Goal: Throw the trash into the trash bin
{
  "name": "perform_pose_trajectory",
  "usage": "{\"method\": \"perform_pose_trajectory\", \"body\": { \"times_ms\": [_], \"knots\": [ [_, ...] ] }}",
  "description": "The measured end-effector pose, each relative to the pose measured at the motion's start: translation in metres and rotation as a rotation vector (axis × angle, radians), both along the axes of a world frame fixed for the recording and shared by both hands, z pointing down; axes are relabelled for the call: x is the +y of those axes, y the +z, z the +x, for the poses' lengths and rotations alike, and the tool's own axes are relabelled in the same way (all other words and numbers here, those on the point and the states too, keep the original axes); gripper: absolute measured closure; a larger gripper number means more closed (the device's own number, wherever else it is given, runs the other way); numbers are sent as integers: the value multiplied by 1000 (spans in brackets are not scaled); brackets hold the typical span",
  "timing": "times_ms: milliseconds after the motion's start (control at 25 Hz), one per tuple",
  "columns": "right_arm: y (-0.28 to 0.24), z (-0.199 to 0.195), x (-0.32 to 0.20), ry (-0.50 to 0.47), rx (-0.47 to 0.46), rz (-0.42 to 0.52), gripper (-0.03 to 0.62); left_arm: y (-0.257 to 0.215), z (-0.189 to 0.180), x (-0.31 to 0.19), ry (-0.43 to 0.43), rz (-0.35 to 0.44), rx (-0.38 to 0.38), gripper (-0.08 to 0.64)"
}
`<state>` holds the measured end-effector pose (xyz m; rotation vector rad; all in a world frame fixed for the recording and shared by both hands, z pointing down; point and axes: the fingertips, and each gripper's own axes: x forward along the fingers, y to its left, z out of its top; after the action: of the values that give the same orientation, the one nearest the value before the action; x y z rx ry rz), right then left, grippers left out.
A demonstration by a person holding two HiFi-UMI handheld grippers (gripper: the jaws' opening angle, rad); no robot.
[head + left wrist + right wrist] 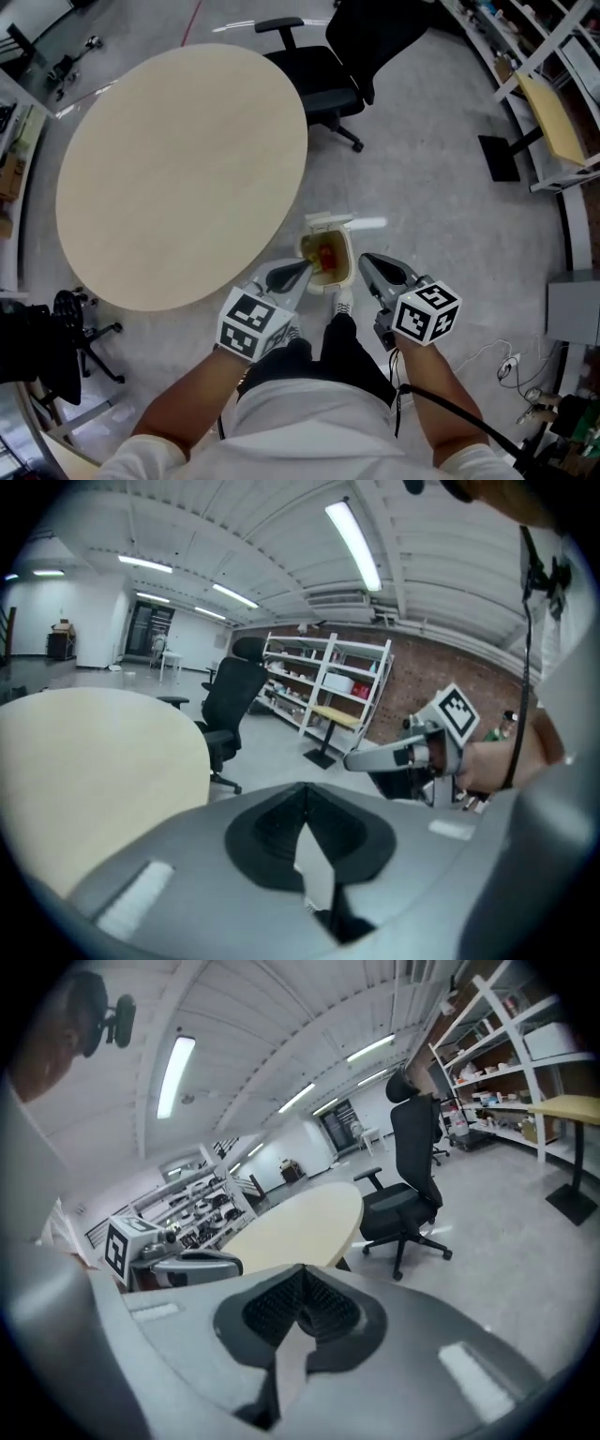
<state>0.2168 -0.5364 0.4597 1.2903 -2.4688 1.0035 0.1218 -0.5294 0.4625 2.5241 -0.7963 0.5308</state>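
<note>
Both jaws are pressed together w/ nothing in them: your left gripper (302,268) & right gripper (367,259) hang just above the trash bin (348,261) on the floor. The red trash (326,255) already lies inside it. Task looks done, so pull straight away w/o clipping the rim, then glance at the table (178,169) for leftovers.

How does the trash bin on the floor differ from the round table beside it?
In the head view the round table is far bigger than the trash bin. The table is a flat round top, while the bin is a boxy open container with red trash inside and its lid apparently flipped back. The table top stands raised; the bin sits low on the floor. Both are pale beige.
</note>
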Motion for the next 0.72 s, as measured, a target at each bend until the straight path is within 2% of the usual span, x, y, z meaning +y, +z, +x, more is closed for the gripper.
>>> {"method": "perform_pose_trajectory", "body": {
  "times_ms": [120,360,600,720],
  "knots": [
    [-42,8,3,62,-41,74,591,-34,-6,-2,2,55,38,552],
    [-99,6,24,87,13,247,591,-71,-20,8,-31,102,107,552],
    [-123,4,32,92,37,315,591,-107,-21,12,-19,174,144,552],
    [-131,4,39,90,13,330,591,-121,-19,20,-4,221,141,552]
  ]
}}
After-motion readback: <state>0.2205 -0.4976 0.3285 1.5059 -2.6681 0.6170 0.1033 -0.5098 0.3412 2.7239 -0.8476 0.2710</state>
